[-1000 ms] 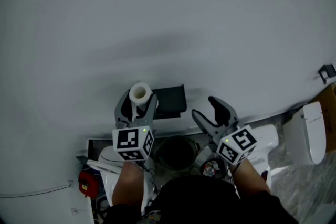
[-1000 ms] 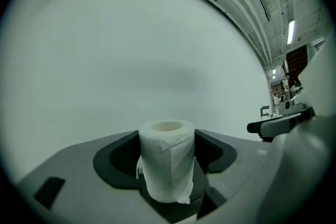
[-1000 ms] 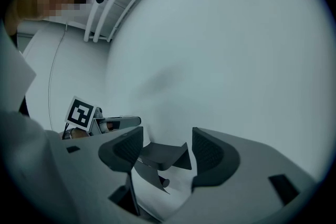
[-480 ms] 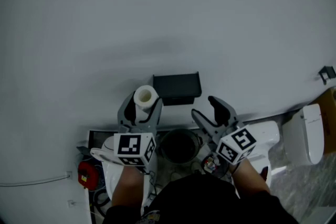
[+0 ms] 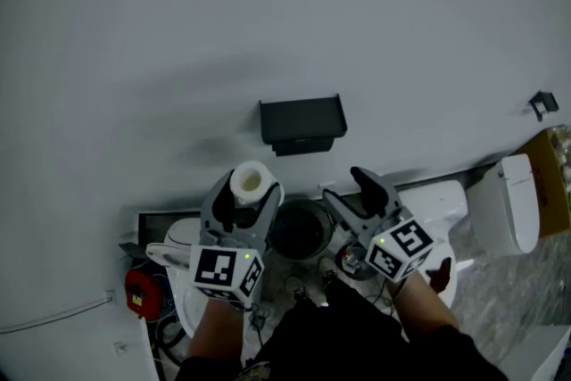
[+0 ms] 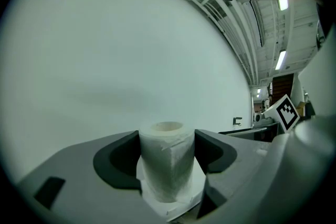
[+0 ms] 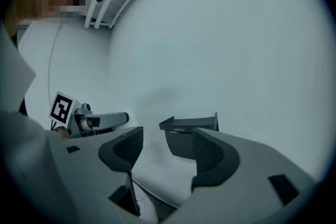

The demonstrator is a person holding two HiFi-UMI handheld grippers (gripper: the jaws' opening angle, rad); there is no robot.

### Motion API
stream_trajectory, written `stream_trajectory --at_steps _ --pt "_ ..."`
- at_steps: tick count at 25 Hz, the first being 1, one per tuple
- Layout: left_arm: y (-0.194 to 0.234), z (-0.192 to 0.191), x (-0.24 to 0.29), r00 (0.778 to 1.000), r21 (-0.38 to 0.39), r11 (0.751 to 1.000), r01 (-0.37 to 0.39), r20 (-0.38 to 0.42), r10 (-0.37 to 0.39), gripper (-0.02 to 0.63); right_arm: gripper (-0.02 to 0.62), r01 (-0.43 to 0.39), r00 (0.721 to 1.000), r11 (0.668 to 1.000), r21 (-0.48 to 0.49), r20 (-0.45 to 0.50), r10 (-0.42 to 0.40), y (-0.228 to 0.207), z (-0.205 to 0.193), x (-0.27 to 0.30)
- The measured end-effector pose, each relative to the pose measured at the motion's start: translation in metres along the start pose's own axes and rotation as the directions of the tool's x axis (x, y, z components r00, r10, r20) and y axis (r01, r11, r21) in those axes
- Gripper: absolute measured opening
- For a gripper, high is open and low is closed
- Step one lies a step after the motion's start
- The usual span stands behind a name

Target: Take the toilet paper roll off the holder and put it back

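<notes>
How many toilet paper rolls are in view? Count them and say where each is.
1. The toilet paper roll stands upright, gripped between the left gripper's jaws, clear of the black holder on the wall. Others may be hidden from view.

The holder [image 7: 181, 128] is partly hidden behind the right gripper [image 7: 168, 140]; its label is too small to read.

The toilet paper roll [image 6: 167, 165] is soft white paper, faintly textured, with a loose ragged edge; the holder [image 7: 190, 128] is matt black, whether plastic or painted metal I cannot tell. Both the left gripper [image 5: 245, 189] and the right gripper [image 7: 167, 147] have smooth matt grey plastic shells with dark ribbed pads [image 7: 209, 152], the wall [image 5: 268, 4] is a plain matt pale surface and the toilet [image 5: 504, 210] looks smooth glossy white
</notes>
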State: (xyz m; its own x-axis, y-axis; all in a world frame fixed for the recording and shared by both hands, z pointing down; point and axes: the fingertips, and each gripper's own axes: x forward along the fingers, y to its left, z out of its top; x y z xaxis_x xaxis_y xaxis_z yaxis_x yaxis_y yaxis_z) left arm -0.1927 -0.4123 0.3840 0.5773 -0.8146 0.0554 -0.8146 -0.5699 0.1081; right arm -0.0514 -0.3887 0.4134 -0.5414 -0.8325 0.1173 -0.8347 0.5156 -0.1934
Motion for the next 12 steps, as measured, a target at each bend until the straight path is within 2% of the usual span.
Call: stream_trajectory --at_steps 7,12 --pt "-0.031 -0.012 -0.015 0.999 -0.009 0.999 0.039 -0.009 -0.039 0.302 0.276 0.038 0.999 0.999 -0.006 0.022 -0.038 0.002 0.003 -0.038" --pt "-0.071 -0.01 -0.022 0.999 0.008 0.999 0.045 -0.018 -0.045 0.302 0.276 0.026 0.998 1.0 -0.005 0.055 -0.026 -0.005 0.014 -0.073"
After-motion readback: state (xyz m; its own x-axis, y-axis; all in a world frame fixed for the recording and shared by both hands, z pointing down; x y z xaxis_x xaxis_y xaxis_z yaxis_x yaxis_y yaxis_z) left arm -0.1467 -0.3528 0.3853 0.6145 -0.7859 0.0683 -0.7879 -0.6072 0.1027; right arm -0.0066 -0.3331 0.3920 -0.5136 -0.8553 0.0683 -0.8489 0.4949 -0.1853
